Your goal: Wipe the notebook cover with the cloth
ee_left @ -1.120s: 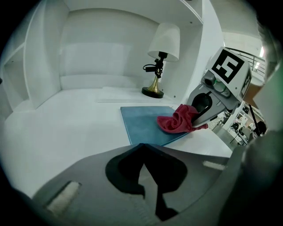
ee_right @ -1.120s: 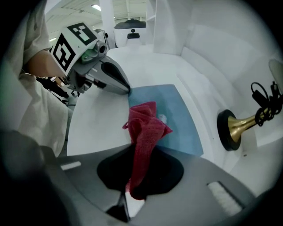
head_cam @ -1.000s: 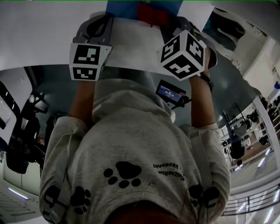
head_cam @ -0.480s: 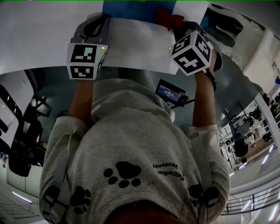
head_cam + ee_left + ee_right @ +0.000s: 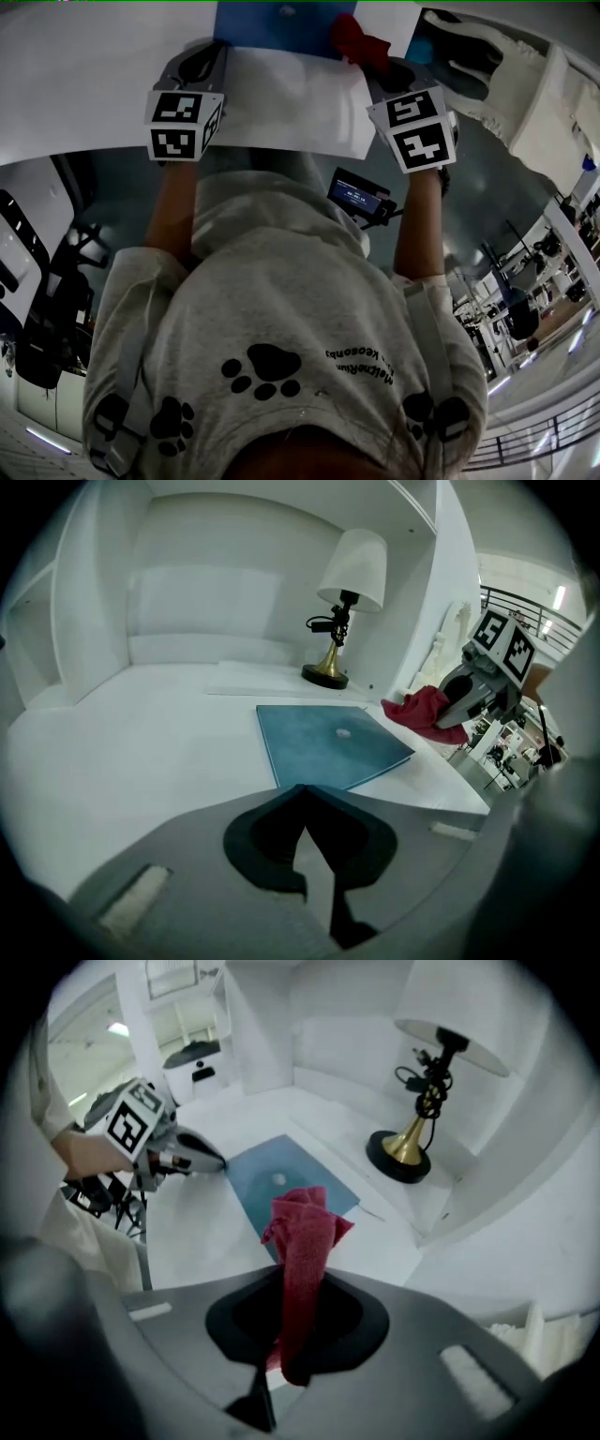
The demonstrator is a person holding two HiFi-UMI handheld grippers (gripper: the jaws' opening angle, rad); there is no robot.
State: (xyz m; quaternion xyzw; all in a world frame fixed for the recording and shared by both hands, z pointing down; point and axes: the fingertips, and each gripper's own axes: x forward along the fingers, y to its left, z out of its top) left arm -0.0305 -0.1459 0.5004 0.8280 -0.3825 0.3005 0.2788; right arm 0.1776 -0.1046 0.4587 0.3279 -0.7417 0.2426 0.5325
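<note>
Having slid rightward over the last second, the right gripper (image 5: 289,1309), clamped on the red cloth (image 5: 300,1241), now hangs it at the blue notebook's (image 5: 328,742) right edge, so one pass looks done. The left gripper (image 5: 302,794), closed on nothing, sits at the notebook's near edge. Bare white desk (image 5: 141,752) lies to the left and the lamp (image 5: 342,611) stands behind.

Nothing can be read for sure — the small line of print (image 5: 361,364) on the person's grey shirt (image 5: 272,291) lies upside down and blurred
</note>
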